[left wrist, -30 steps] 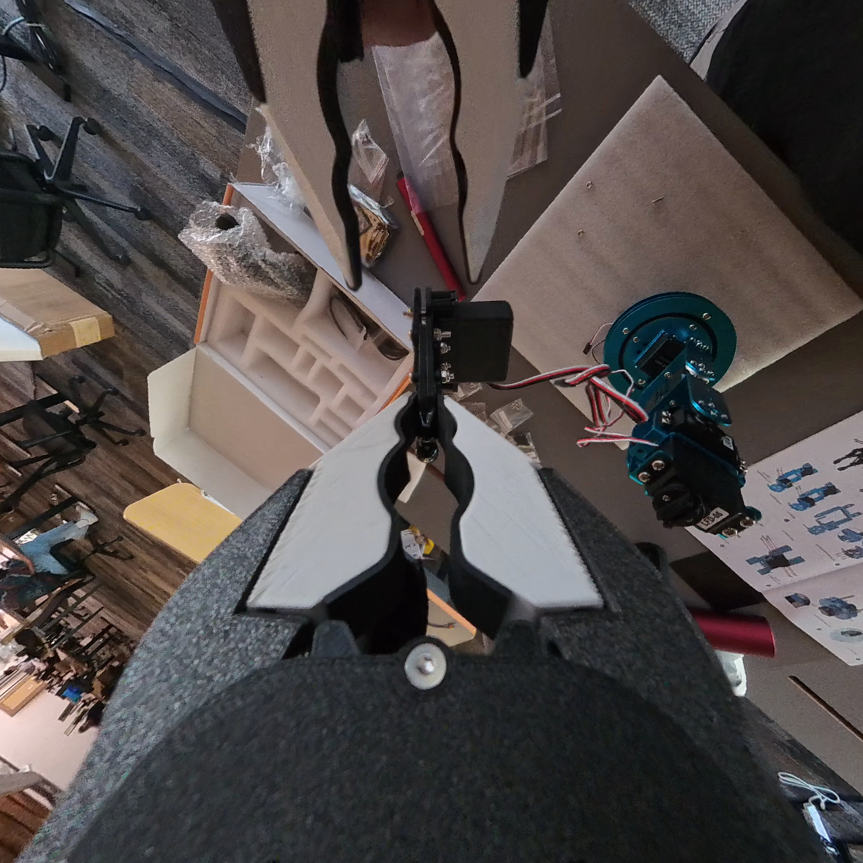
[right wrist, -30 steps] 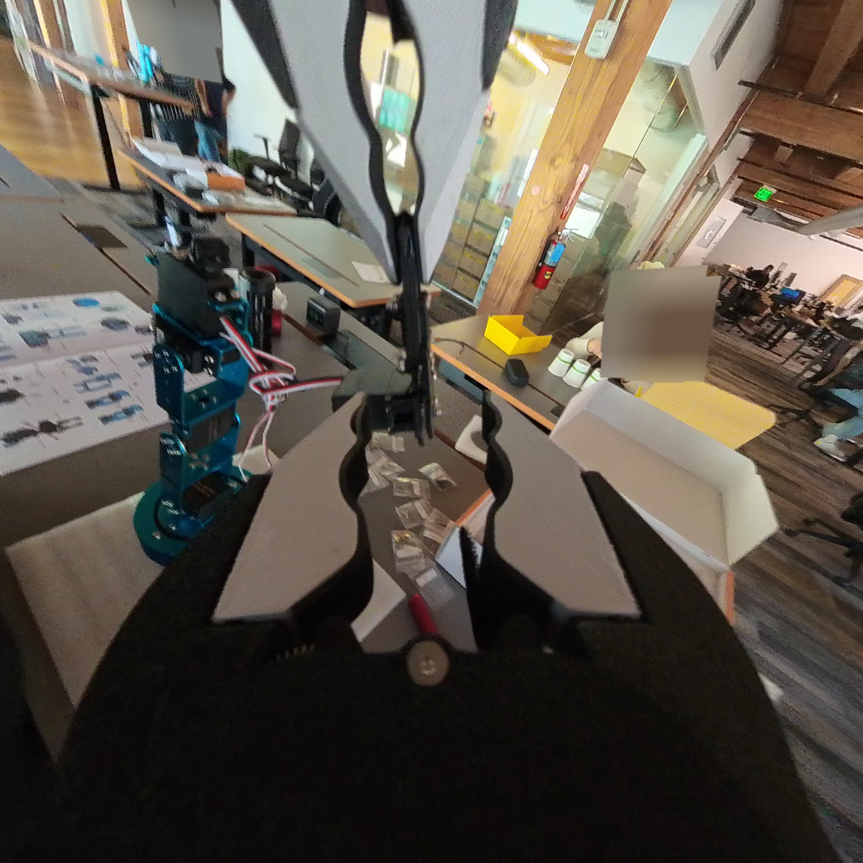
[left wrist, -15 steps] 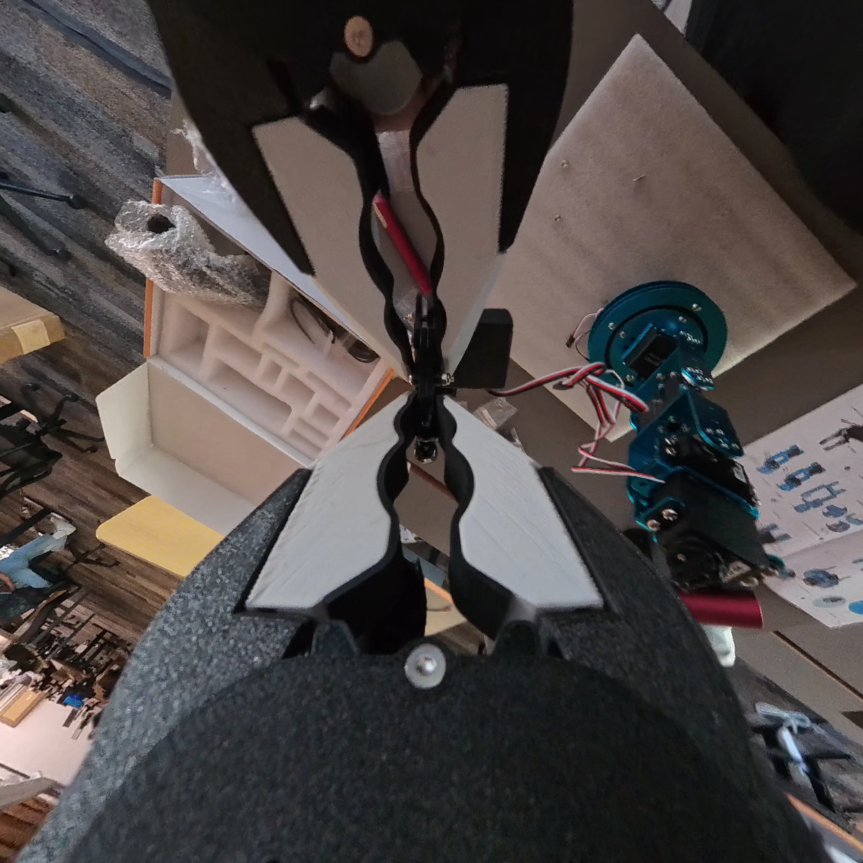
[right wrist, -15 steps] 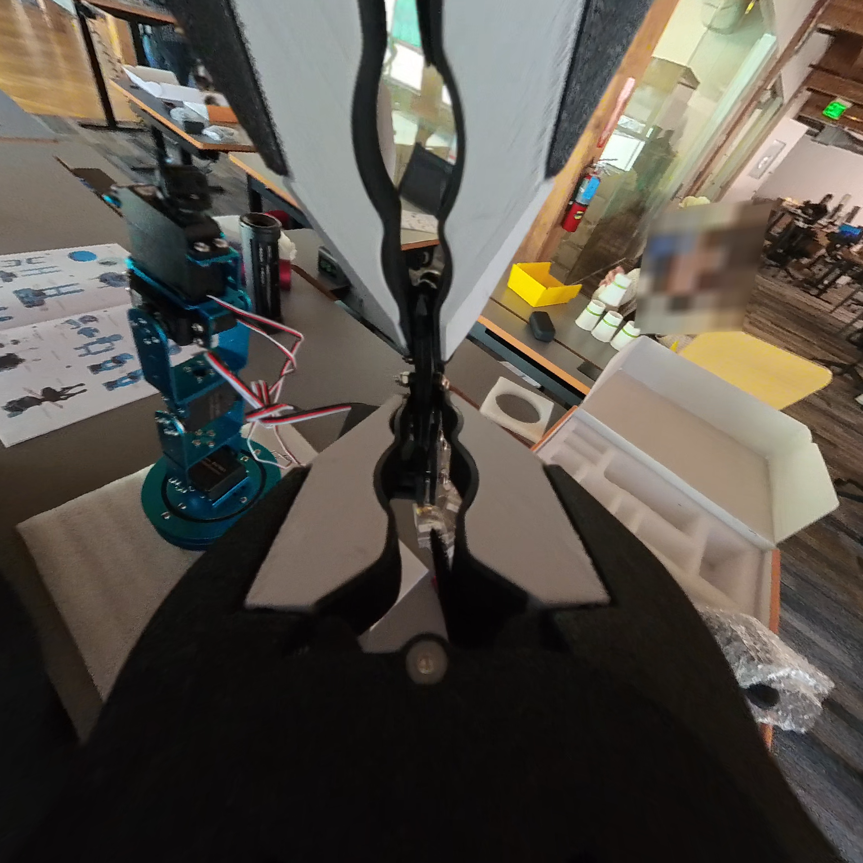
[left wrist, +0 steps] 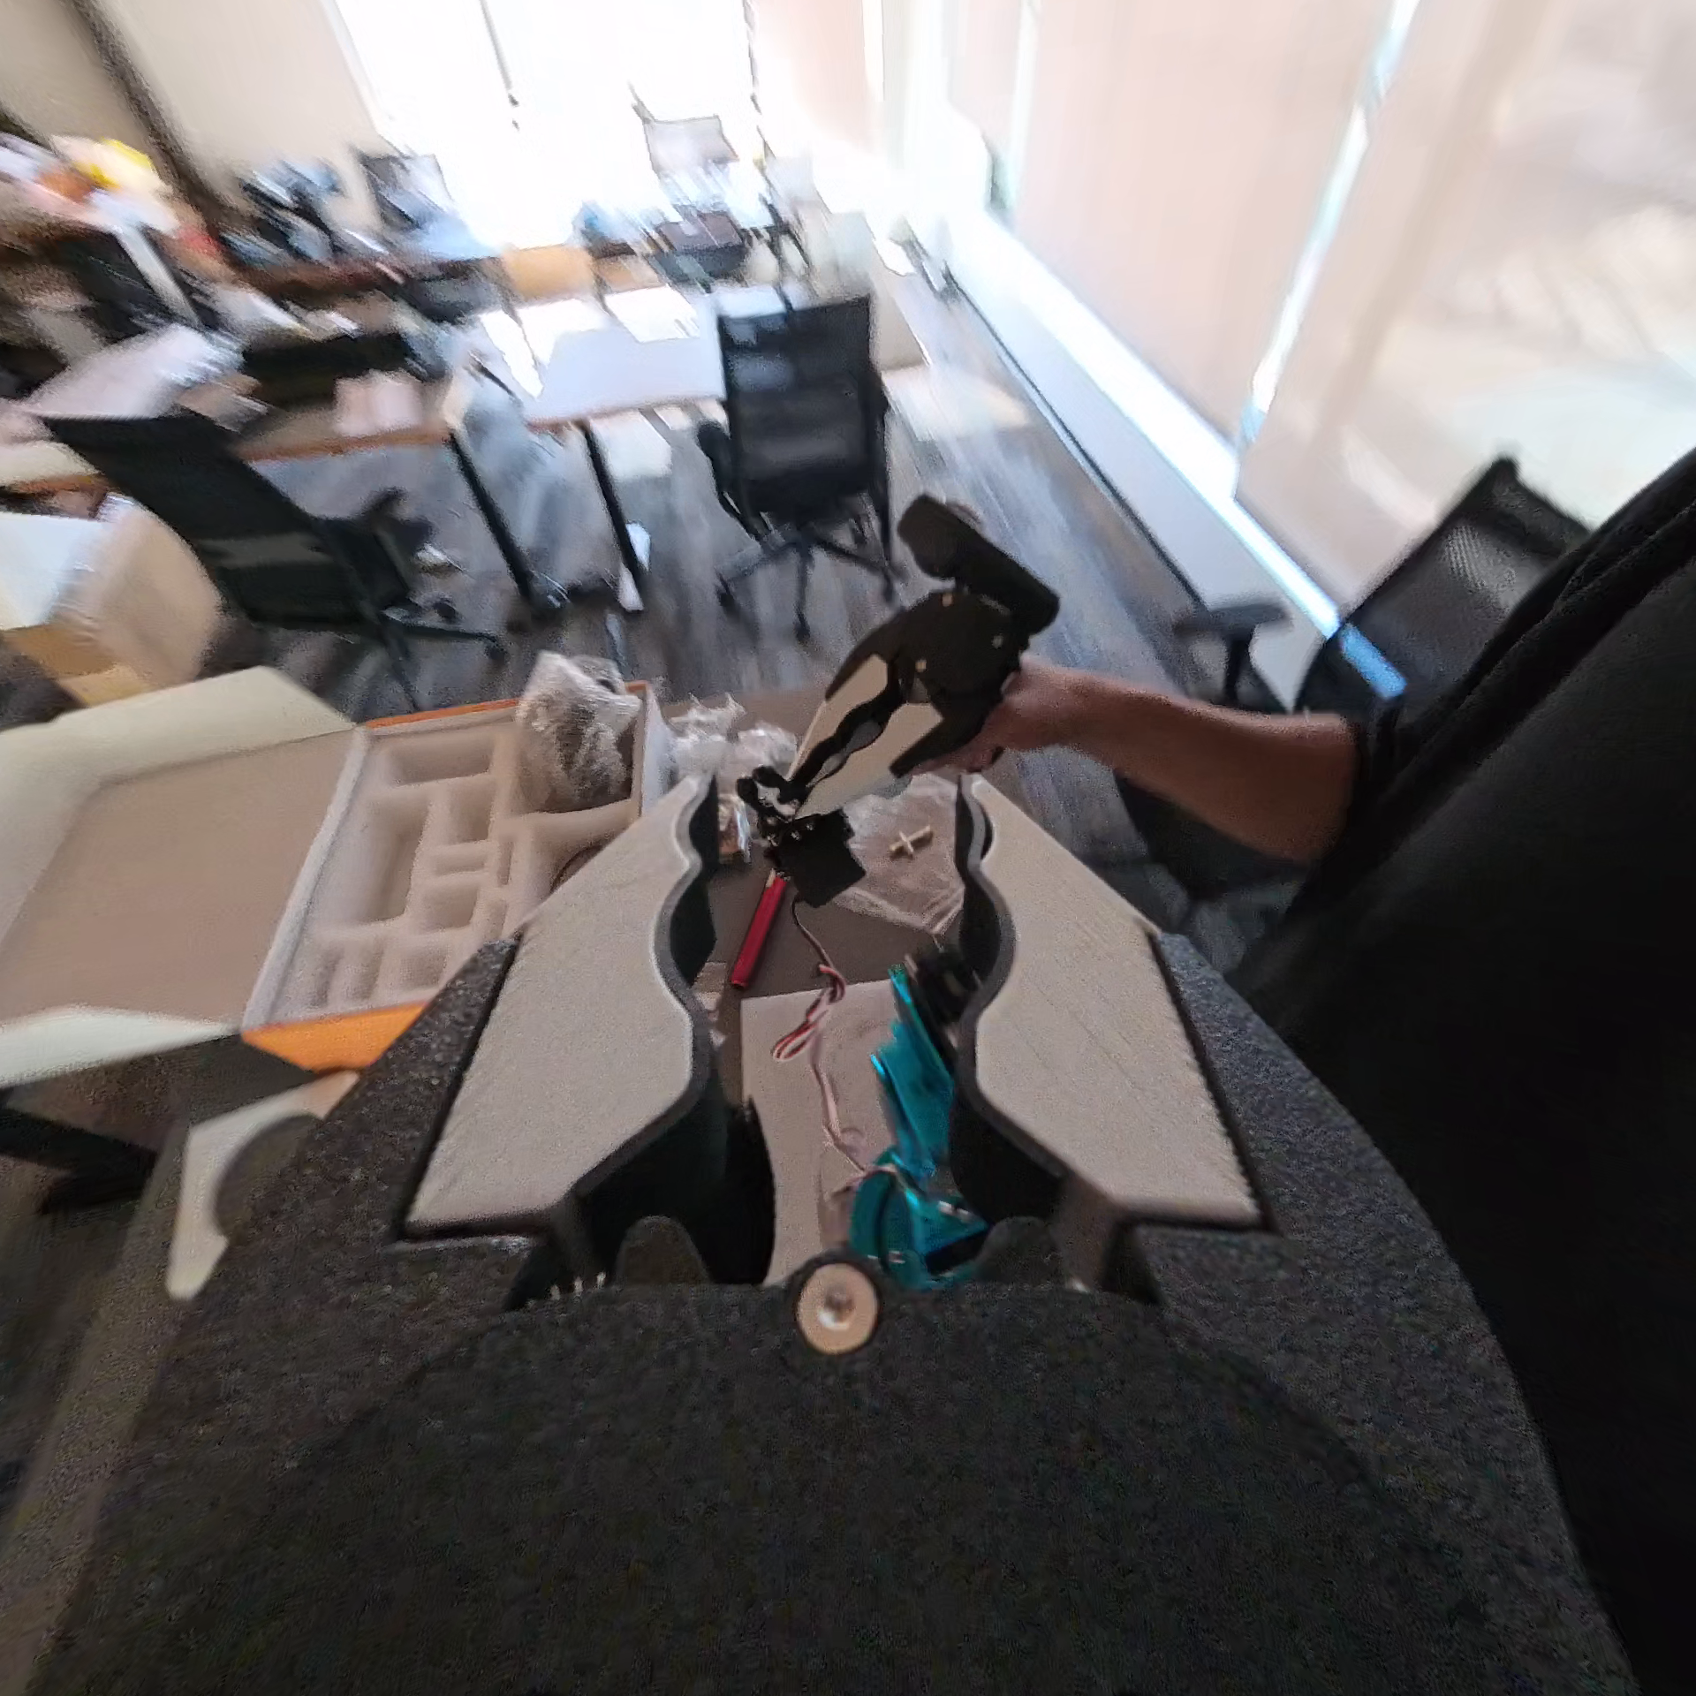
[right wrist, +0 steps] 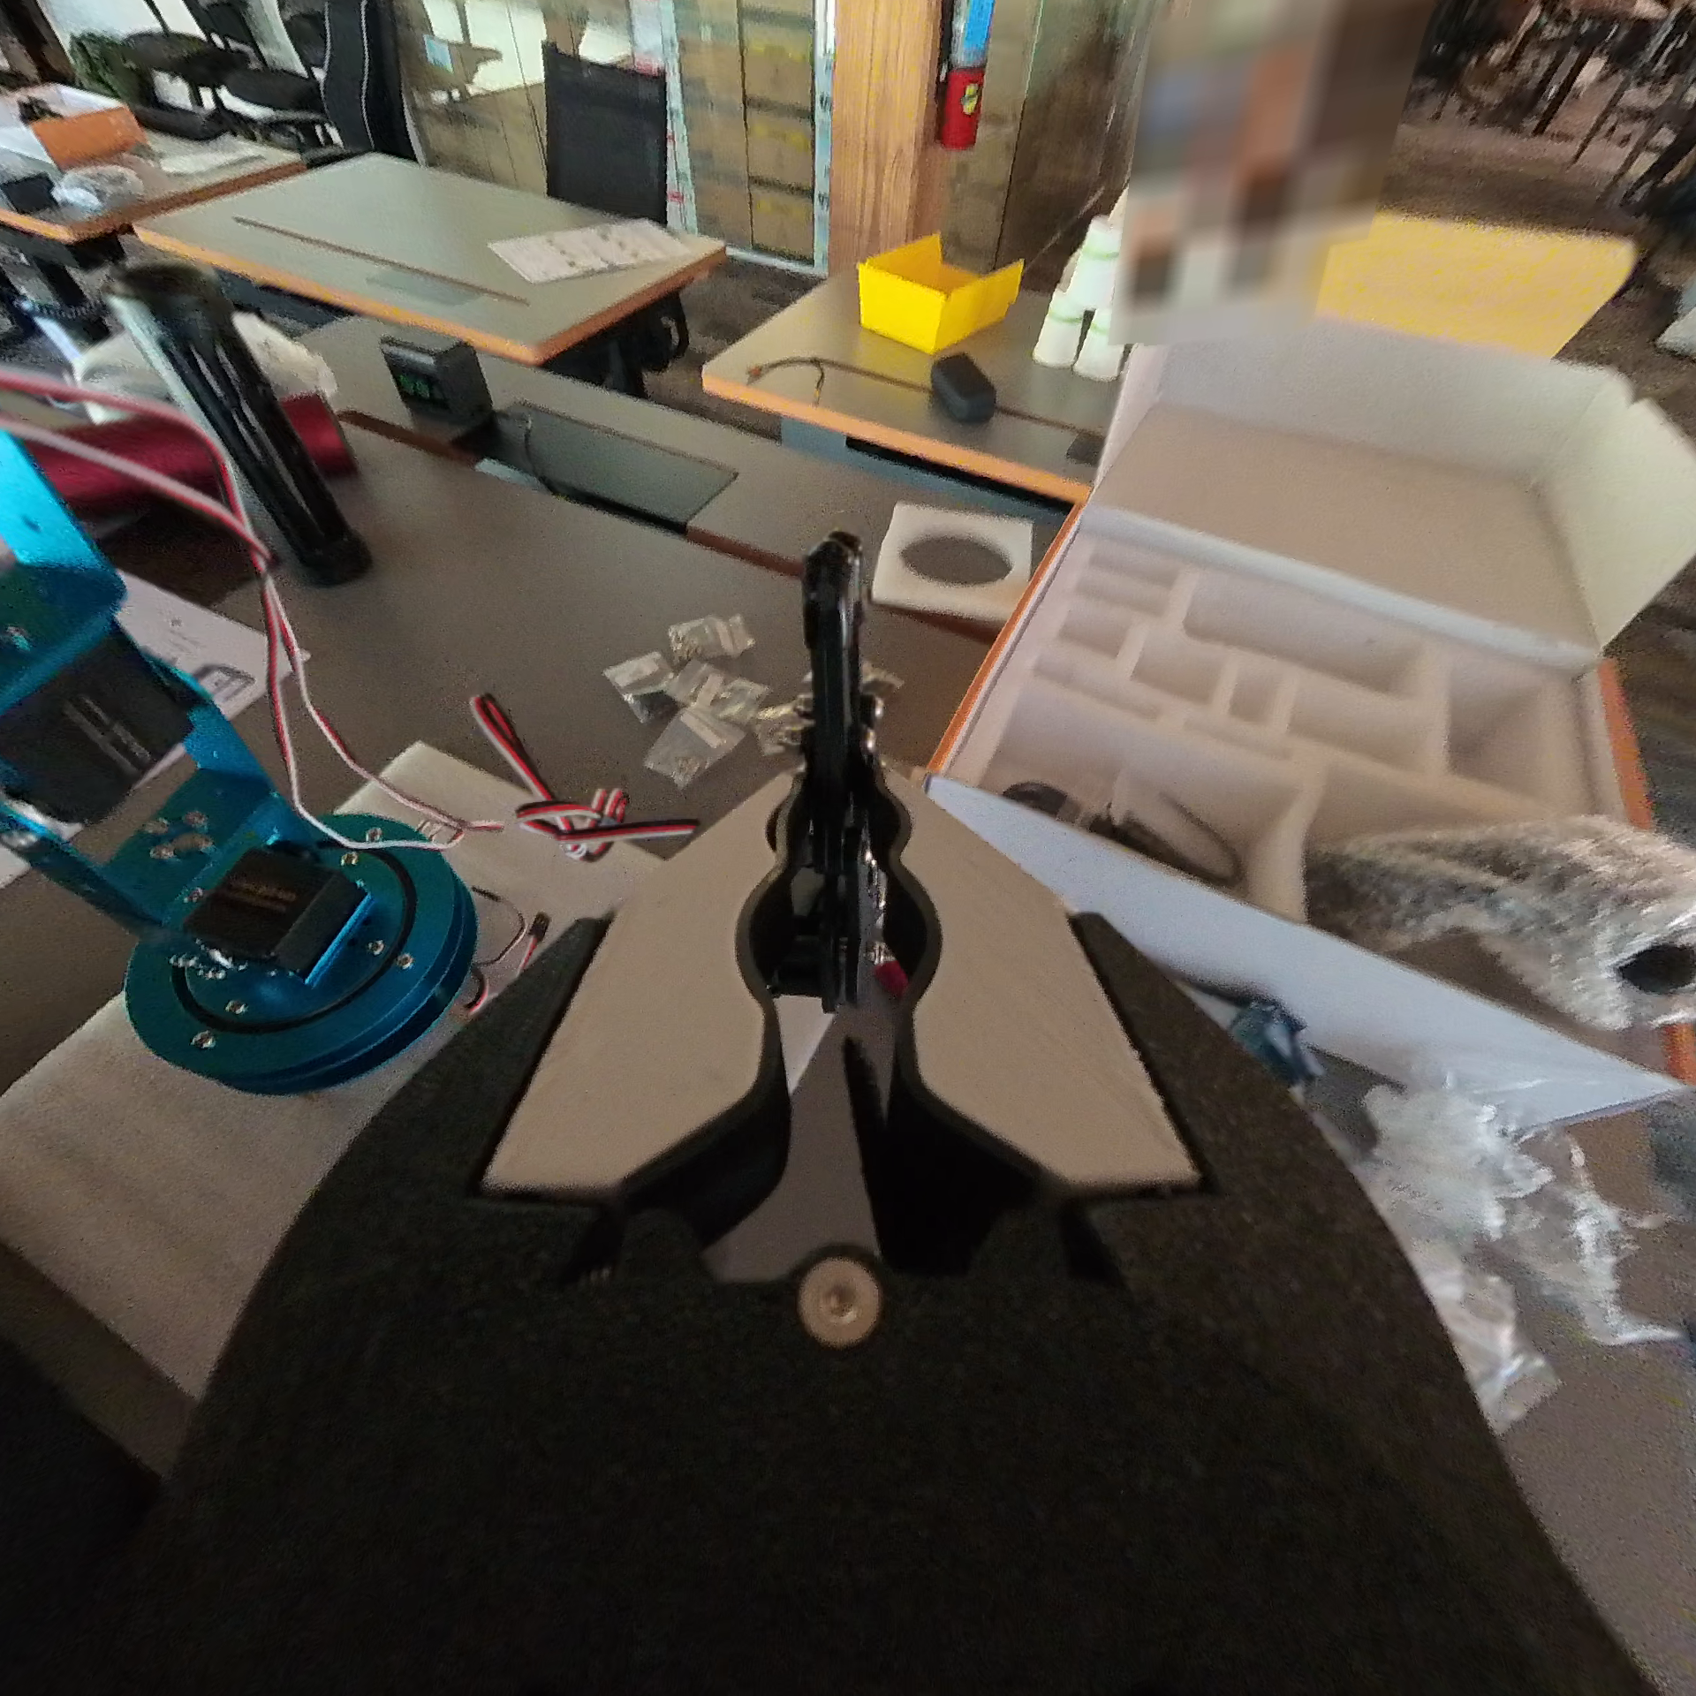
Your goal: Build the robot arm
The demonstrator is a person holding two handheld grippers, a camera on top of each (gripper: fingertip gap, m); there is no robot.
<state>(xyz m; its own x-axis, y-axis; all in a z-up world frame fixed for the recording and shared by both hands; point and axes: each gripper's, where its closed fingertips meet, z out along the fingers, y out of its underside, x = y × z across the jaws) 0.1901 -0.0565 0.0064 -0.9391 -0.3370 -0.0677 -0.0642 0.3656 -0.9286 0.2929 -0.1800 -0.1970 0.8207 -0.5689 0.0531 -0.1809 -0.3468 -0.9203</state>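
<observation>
Right wrist view: jaws clamped on black bracketed servo [right wrist: 833,697]; left jaws wide, empty

the left gripper [left wrist: 835,831] has let go of the black servo bracket [right wrist: 833,734] and drawn back from it, its fingers now spread wide with nothing between them. the right gripper [right wrist: 837,794], open a second ago, now clamps that bracket alone and has carried it over toward the foam-lined box [right wrist: 1331,697].

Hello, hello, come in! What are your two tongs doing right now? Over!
Right tongs shut on black servo bracket, held above desk. Left tongs open, empty, above blue robot arm. Its red-white wires trail underneath.
</observation>
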